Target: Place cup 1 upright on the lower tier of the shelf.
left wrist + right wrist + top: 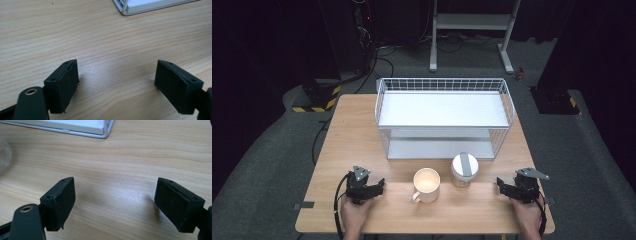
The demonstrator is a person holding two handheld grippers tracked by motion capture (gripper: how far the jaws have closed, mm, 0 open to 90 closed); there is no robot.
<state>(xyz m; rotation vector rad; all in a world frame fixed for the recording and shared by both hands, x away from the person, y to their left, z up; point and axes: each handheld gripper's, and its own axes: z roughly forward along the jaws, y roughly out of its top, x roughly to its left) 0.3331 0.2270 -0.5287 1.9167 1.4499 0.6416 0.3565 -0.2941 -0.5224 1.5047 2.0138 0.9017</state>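
Mug (427,184), round, glossy cream ceramic, on grainy wood between both empty, spread claws.

The right gripper (115,205) hung low over the table (130,162), its two black jaws rising from the bottom of the view and set wide apart, with bare pale wood grain between them. Nothing sat between the jaws. A brass-ringed hole showed in the black arm beside the left jaw. At the top edge lay a corner of the rack (100,128), its white base and rim resting on the wood, well apart from the jaws. At the left edge a blurred, pale, see-through shape (3,155) stood on the table; what it was could not be told.
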